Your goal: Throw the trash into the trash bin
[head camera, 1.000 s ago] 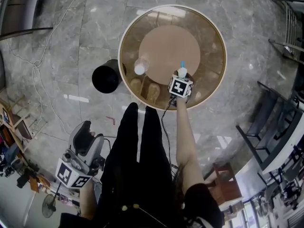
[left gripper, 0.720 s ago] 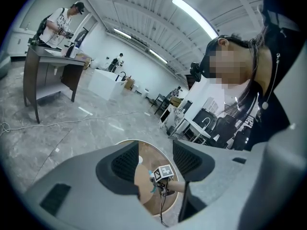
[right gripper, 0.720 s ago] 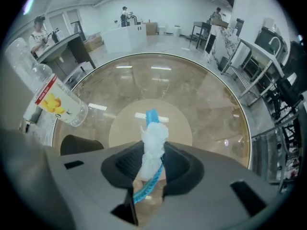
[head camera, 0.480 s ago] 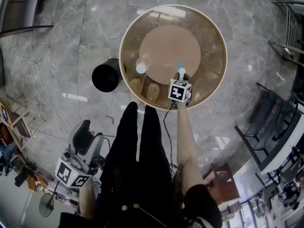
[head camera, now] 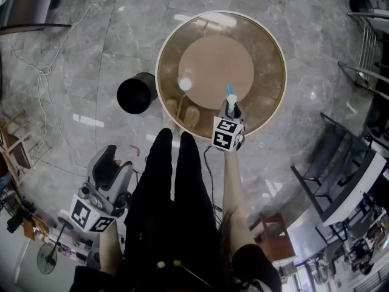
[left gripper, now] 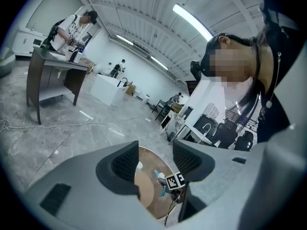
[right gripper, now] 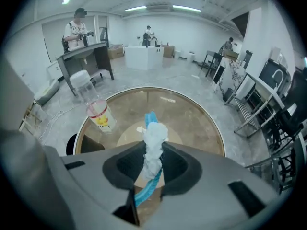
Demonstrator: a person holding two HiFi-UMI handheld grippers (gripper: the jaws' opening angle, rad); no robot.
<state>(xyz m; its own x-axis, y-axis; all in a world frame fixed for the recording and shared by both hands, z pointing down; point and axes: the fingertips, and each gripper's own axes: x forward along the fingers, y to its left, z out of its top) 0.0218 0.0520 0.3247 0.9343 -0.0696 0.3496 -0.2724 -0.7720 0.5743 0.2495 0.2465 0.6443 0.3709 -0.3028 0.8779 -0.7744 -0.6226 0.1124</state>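
My right tool has just been closing and now pinches the blue-and-white tissue wad at mid-length, above the desk. I judge the wad light, soft and crushable, so a mid-wad hold suits it. My left tool stands spread with nothing between its jaws. Only the head view shows the bin whole, on the floor to the left of the right tool. The right gripper view shows the pinch up close.

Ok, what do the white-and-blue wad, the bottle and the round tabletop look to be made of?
The wad looks like crumpled tissue or paper: matte white and creased. Its blue strip may be plastic film or fabric, I cannot tell which. The bottle is probably clear glossy plastic with a printed label. The tabletop is likely brown-tinted glass: it mirrors the ceiling lights and things below show through.
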